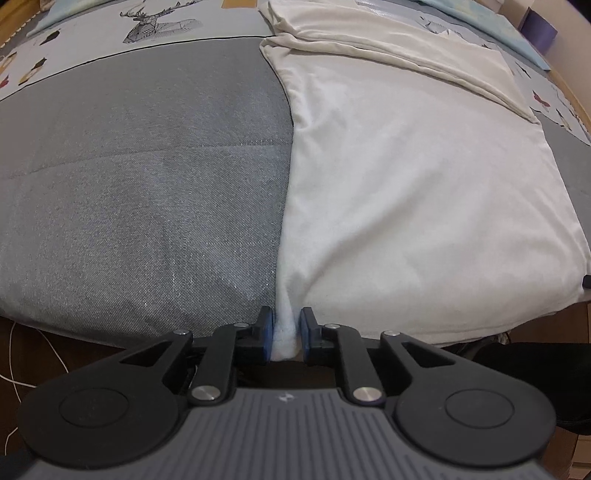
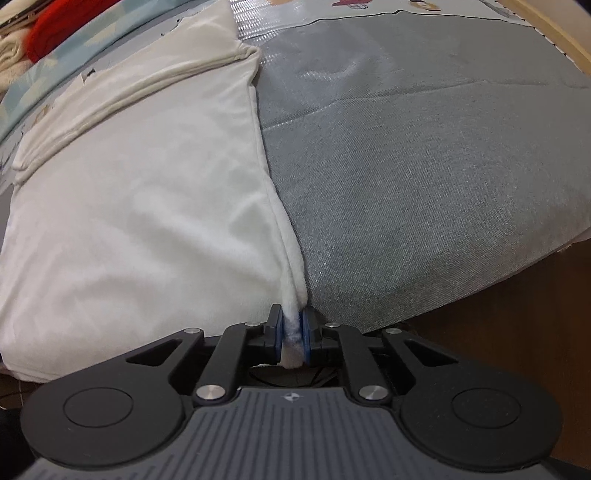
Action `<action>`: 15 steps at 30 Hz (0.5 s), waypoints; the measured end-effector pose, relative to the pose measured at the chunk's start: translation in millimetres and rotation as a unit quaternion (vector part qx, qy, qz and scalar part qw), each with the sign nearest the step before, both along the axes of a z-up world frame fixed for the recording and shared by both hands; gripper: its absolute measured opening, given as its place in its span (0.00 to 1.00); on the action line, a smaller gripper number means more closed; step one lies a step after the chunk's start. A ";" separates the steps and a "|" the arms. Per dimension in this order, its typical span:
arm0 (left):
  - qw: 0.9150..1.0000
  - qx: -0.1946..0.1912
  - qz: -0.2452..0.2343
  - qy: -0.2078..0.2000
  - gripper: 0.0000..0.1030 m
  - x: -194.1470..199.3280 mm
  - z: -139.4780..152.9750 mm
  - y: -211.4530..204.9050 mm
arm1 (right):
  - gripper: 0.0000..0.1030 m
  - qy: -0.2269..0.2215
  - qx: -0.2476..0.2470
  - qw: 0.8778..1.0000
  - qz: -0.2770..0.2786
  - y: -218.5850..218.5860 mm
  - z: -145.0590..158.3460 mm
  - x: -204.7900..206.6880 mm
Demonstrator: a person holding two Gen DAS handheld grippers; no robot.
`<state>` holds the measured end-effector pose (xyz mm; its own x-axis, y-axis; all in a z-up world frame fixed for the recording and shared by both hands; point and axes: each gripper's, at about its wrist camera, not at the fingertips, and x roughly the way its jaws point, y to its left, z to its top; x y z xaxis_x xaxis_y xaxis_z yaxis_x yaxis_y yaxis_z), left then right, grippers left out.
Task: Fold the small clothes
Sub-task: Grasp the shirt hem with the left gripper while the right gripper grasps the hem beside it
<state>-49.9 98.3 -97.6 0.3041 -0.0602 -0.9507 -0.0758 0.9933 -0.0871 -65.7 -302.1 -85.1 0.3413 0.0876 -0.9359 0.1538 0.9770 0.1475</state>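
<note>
Where hems lie pinched, white garment (image 1: 406,192).

A grey bedspread (image 1: 140,177) is covering the bed, with a deer print (image 1: 155,20) lying at its far edge. A red cloth (image 2: 55,26) is sitting at the far left, and a white cord (image 1: 14,354) is trailing over the floor.

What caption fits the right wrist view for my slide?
Right gripper pinches the near corner of a white garment lying flat on the grey bedspread.

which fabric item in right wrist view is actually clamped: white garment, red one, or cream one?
The white garment: its corner sits between the right gripper pads. Red cloth and cream cloth lie far back.
</note>
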 end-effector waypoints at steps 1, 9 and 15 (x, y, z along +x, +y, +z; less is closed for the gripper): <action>1.000 0.000 0.000 0.001 0.16 -0.2 -0.3 -0.3 | 0.11 0.001 -0.001 1.000 0.000 0.5 -0.1 0.7; 1.000 0.002 -0.003 0.005 0.15 0.9 -2.1 -1.5 | 0.11 0.007 -0.005 1.000 0.007 3.8 -3.7 -0.6; 1.000 0.002 -0.008 0.000 0.07 1.1 -0.7 -3.0 | 0.07 0.000 -0.007 1.000 0.009 5.2 -3.0 -0.8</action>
